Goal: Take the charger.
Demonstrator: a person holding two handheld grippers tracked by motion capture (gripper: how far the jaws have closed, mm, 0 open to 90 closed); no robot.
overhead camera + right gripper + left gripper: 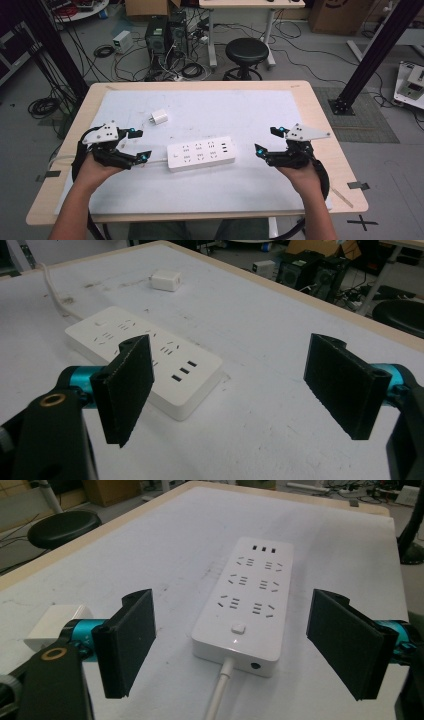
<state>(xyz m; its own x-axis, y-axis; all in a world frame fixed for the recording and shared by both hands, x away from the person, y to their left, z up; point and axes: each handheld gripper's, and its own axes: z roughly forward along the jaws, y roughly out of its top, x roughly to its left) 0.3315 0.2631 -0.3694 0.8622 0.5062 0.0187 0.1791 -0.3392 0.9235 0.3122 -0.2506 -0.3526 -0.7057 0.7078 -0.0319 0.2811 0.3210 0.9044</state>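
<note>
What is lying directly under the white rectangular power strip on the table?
The white rectangular power strip lies flat on a white mat that covers the wooden table. The mat surface beneath the strip itself is covered and cannot be seen. Its white cable leaves one end.

White power strip (201, 154); white charger (160, 117); black tongs (139, 145), teal joints; pale grey mat (250, 110).

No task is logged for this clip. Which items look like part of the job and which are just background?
Likely part of the job (a judgement):
power strip
white charger
left claw, open
right claw, open

Just lying about:
black stool
computer towers
floor cables
cardboard box
</note>
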